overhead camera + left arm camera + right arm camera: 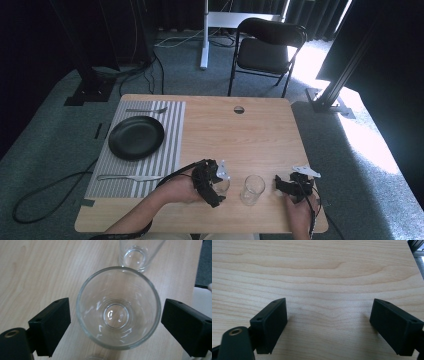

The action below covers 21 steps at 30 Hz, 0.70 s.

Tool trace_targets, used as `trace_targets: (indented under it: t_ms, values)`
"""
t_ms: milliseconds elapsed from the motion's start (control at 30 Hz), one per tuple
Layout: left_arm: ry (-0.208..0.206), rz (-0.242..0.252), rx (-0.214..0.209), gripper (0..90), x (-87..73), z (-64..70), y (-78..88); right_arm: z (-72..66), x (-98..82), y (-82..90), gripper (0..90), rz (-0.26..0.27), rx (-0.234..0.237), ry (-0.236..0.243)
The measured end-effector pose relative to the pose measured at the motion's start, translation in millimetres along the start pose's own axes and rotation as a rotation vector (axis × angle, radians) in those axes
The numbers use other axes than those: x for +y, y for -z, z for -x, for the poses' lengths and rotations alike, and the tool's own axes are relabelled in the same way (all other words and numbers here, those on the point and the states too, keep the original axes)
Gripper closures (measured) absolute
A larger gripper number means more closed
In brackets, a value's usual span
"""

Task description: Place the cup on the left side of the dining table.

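Glass (118, 307) between parted left jaws

Black plate (136, 137) on striped placemat (170, 131) — chair (266, 47) beyond.

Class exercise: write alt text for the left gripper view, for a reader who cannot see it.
An empty clear glass stands upright between the open black jaws of the left hand-held gripper, seen from above, with a gap on each side. A second glass stands beyond it on the light wooden table.
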State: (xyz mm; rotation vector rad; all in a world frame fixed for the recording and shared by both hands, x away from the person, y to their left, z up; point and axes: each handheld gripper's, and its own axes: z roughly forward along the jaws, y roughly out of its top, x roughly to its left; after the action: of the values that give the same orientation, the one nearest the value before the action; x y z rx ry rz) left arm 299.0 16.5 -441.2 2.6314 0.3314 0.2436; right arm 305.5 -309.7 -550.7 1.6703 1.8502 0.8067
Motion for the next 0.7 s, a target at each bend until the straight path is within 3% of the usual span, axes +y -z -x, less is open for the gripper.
trace_targets:
  t_ms: [200, 400, 600, 700]
  values:
    - [0.002, -0.017, -0.01, 13.5, 8.1, 0.8, -3.6, 0.0, 0.0, 0.0, 13.8, 0.0, 0.0, 0.0]
    - [0.005, -0.104, 0.001, 15.7, 12.0, -0.1, -11.3, 0.0, 0.0, 0.0, 13.9, 0.0, 0.0, 0.0]
    - [0.01, -0.126, 0.008, 25.9, 15.1, 1.1, -13.1, 0.0, 0.0, 0.0, 13.9, 0.0, 0.0, 0.0]
    - [0.027, -0.109, -0.028, 28.3, 16.5, -1.3, -11.1, 0.0, 0.0, 0.0, 13.9, 0.0, 0.0, 0.0]
